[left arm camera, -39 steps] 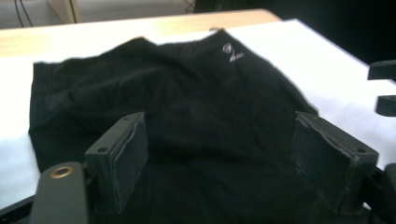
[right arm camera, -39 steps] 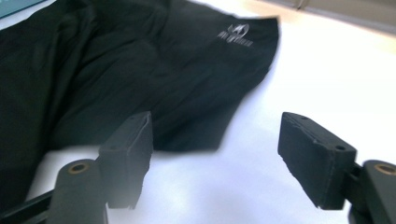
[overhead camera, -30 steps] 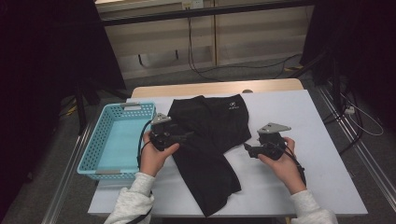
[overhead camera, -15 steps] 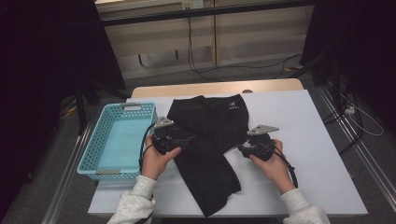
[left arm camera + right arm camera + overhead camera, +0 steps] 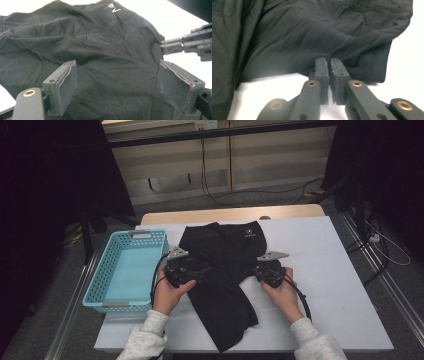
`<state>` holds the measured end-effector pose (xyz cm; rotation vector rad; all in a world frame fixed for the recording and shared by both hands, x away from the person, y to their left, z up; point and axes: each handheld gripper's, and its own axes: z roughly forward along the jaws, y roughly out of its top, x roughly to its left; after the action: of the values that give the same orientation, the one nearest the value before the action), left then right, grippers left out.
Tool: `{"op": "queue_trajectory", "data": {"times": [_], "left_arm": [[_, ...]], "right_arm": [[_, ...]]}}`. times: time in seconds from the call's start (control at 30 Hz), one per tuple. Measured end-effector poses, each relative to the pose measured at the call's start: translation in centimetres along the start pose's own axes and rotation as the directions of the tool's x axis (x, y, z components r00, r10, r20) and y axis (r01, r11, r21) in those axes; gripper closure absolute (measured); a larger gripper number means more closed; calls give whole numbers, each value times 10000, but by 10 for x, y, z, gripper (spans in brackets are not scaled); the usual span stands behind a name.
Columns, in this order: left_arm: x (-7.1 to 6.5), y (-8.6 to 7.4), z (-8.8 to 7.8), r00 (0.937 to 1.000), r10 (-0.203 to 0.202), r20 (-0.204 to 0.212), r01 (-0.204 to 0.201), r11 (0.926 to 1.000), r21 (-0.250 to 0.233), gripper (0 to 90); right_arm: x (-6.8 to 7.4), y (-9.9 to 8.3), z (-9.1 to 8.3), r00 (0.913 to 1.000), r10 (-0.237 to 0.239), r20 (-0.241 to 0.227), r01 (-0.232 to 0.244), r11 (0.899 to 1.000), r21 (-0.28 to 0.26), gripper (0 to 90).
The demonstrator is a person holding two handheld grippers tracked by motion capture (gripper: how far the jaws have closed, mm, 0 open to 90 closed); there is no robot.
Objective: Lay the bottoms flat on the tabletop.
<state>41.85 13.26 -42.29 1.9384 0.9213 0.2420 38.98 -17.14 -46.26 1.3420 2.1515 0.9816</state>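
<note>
Right gripper (image 5: 264,271), shifted inward since a second ago, jaws just closed, pinching the black shorts (image 5: 222,270) edge at table (image 5: 340,285) centre. Left gripper (image 5: 115,85) spread wide over fabric. Basket (image 5: 100,285) at 9 o'clock, nothing inside.

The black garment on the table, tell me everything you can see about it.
The black garment looks like thin, soft, matte fabric, creased, with stitched hems and a small white logo near its far edge. It lies crumpled on the white table, right of the blue basket. The right gripper has just been closing its jaws and pinches the fabric's edge; the left gripper stands with jaws open over the cloth.
</note>
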Motion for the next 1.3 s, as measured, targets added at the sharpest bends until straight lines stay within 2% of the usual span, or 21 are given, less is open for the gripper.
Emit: {"op": "queue_trajectory", "data": {"times": [0.13,0.5,0.67,0.77,1.0,1.07,1.23,1.3], "left_arm": [[-1,-2,2,10000,43,-21,-42,9999,92,178],[-3,-5,9,9999,101,-37,-101,9997,206,187],[-3,-6,11,9999,143,-5,-143,9995,286,188],[-5,-6,12,10000,73,14,-73,9997,254,189],[-7,-7,14,9998,132,144,-137,9993,352,190],[-7,-5,13,9998,138,127,-142,9994,322,190],[-7,-2,11,9996,192,226,-196,9997,173,191],[-6,-3,11,9997,160,186,-163,9997,186,191]], "right_arm": [[-5,2,-5,9998,71,-208,-74,9999,-138,887],[-29,10,-40,9953,891,-381,-931,9883,-1208,892],[-40,12,-46,9929,1129,-363,-1170,9828,-1431,893],[-43,15,-47,9912,1220,-520,-1287,9797,-1538,892],[-40,24,-34,9948,895,-477,-953,9856,-1398,894],[-42,32,-28,9948,911,-461,-968,9849,-1433,894],[-43,57,-5,9987,477,-159,-490,9946,-911,895],[-43,63,5,9988,487,-85,-492,9955,-813,894]]}}
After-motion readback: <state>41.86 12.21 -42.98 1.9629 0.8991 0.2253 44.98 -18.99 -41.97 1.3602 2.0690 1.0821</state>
